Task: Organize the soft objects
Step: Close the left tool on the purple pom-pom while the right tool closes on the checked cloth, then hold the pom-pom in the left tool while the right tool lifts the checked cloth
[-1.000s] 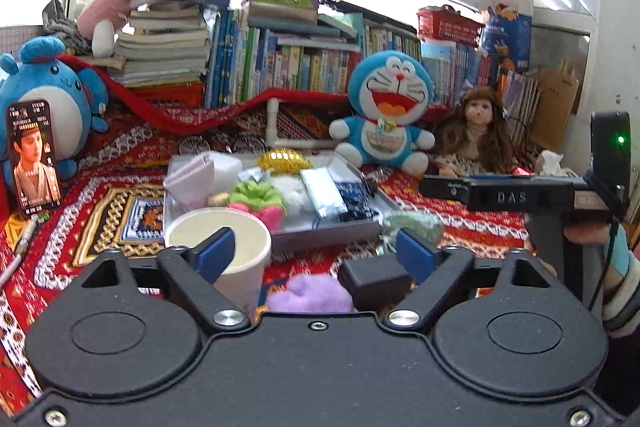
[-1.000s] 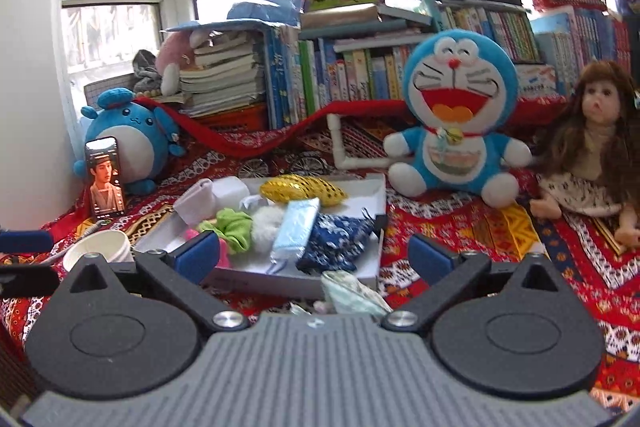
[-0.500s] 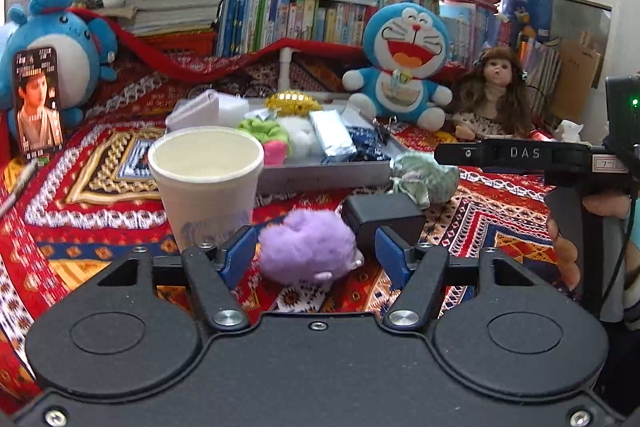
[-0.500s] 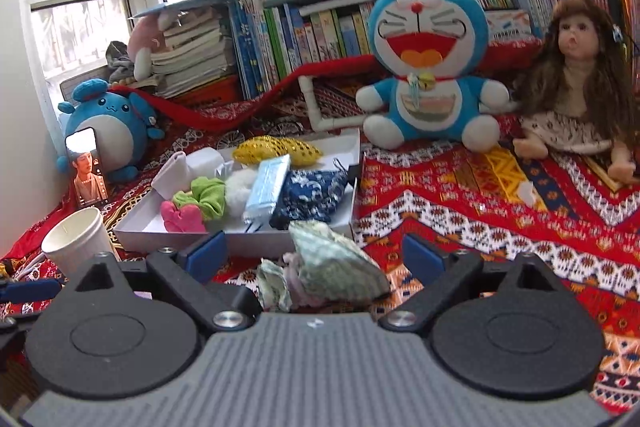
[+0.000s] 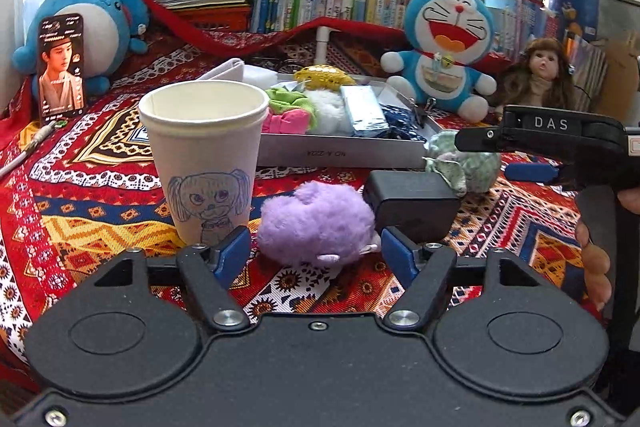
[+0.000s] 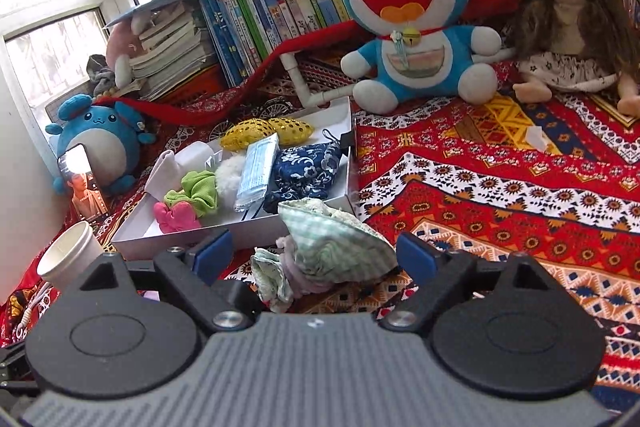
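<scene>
The left gripper [image 5: 316, 255] stands open around the purple plush [image 5: 316, 229], its blue pads clear of the fur, hemmed by the paper cup [image 5: 204, 159] and a black box [image 5: 412, 203]. The right gripper [image 6: 310, 255], also open (wider), brackets the green checked pouch [image 6: 332, 245] against the white tray's [image 6: 192, 231] front edge.

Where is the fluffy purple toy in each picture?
Left wrist view: the fluffy purple toy lies on the patterned cloth between the open fingers of the left gripper, beside the paper cup.
Right wrist view: not clearly in it; the gripper body hides that spot.
Shared landmark: the paper cup, at the far left there.
</scene>
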Tool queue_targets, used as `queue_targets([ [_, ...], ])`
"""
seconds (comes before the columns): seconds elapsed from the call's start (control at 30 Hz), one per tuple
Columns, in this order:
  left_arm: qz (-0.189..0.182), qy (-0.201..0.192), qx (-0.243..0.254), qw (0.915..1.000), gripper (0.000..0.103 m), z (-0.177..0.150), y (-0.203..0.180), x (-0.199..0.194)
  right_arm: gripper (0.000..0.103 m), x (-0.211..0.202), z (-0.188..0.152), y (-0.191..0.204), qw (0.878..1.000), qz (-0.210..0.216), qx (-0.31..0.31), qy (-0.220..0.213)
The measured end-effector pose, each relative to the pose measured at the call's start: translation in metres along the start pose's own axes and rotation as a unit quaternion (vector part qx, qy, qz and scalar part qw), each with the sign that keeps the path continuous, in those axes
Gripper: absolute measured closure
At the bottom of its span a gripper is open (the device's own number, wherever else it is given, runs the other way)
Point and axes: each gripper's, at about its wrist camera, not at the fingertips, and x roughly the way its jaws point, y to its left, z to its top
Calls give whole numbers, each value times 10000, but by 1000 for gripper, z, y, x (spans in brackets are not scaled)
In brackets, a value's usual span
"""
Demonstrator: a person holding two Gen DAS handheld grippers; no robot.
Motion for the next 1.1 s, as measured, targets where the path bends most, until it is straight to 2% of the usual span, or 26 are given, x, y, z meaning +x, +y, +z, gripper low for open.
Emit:
queue_targets([
  [0.23, -12, -9, -495, 9988, 31, -2, 7, 9, 9, 10, 1, -2, 9999, 14, 129, 69],
  [0.4, 65, -96, -646, 9978, 30, -5, 8, 13, 9, 15, 2, -1, 9997, 49, 209, 81],
  [0.6, 119, -114, -611, 9980, 30, -7, 4, 21, 10, 21, 3, -2, 9996, 69, 264, 94],
  [0.83, 145, -144, -565, 9982, 31, -8, 0, 26, 17, 27, 3, -2, 9994, 84, 296, 137],
  [1.1, 152, -150, -491, 9986, 32, -9, -4, 30, 19, 32, 2, -1, 9995, 38, 268, 186],
])
